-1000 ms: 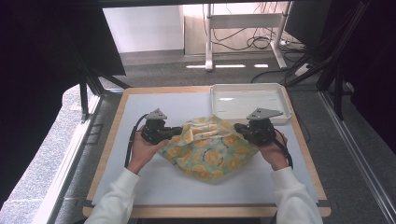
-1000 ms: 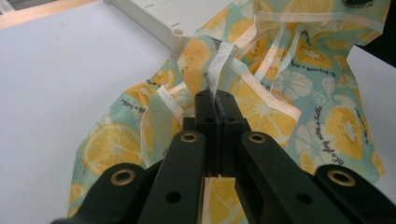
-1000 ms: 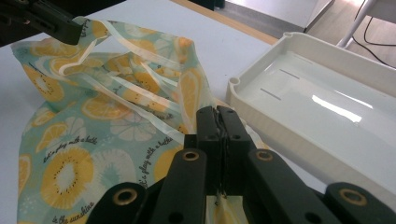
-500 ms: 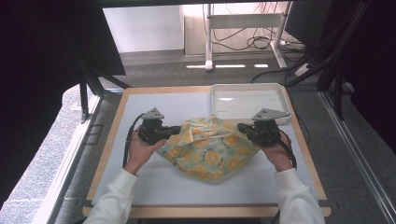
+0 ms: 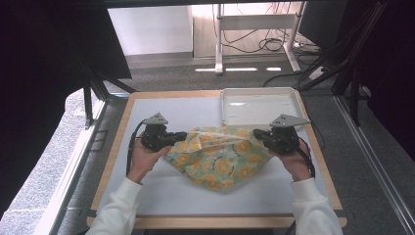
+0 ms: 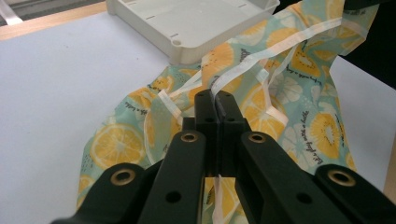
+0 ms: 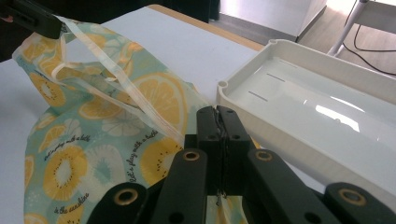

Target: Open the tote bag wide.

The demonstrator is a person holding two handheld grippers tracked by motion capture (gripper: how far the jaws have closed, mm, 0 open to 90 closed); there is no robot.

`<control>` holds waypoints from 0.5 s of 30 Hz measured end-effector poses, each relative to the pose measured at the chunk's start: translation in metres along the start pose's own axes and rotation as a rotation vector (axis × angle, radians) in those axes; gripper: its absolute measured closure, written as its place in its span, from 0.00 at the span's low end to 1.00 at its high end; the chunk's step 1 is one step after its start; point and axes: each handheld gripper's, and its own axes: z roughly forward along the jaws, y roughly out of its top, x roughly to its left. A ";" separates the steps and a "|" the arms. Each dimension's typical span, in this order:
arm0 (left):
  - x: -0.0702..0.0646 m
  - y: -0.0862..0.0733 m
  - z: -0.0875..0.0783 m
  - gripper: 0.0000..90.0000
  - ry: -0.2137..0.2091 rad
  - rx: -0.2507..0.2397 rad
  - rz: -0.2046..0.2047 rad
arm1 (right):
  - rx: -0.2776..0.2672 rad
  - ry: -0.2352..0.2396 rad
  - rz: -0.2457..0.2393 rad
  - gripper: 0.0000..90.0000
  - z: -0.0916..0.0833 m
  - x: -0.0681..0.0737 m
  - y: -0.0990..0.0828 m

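**Printed cloth pulled between two claws by its tape**

Cotton-like fabric with a lemon and kiwi print on pale green, the cloth (image 5: 219, 159) lies crumpled in the middle of the white surface (image 5: 161, 196), a little nearer the far side than the person's edge. Nearest the camera, two white sleeves (image 5: 120, 210) come in from the bottom of the high view, each hand wrapped around a black tool.

The left claw (image 5: 177, 139) sits at the cloth's left corner and the right claw (image 5: 258, 136) at its right corner, both pointing inward toward each other. In the left gripper view the left claw (image 6: 217, 100) is closed tight on a thin cream tape (image 6: 275, 49) that runs off across the fabric; a sliver of it shows between the pads. In the right gripper view the right claw (image 7: 218, 114) is likewise clamped on the same kind of tape (image 7: 126, 88), with the fabric hanging loose below it. Neither claw has any gap to speak of.

Beyond the cloth, just touching or overlapping its far edge, stands a shallow white tray (image 5: 230, 98), bare inside, at the far right of the surface.

The step in hand looks like spreading the cloth, or drawing its tape taut, by holding both ends. The next move probably calls for parting the hands evenly, keeping both grips firm so the slim tape does not slip, and lifting slightly so the fabric clears the tray's corner rather than snagging on it.
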 end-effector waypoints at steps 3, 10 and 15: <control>-0.001 -0.001 -0.001 1.00 0.000 0.000 0.007 | 0.002 0.004 -0.005 0.98 -0.001 0.001 0.000; -0.008 -0.002 -0.006 1.00 -0.011 -0.006 0.019 | -0.010 0.015 -0.004 0.98 -0.005 0.003 0.000; -0.016 -0.005 -0.011 1.00 -0.038 -0.010 0.036 | -0.015 0.040 -0.011 0.98 -0.008 0.010 0.000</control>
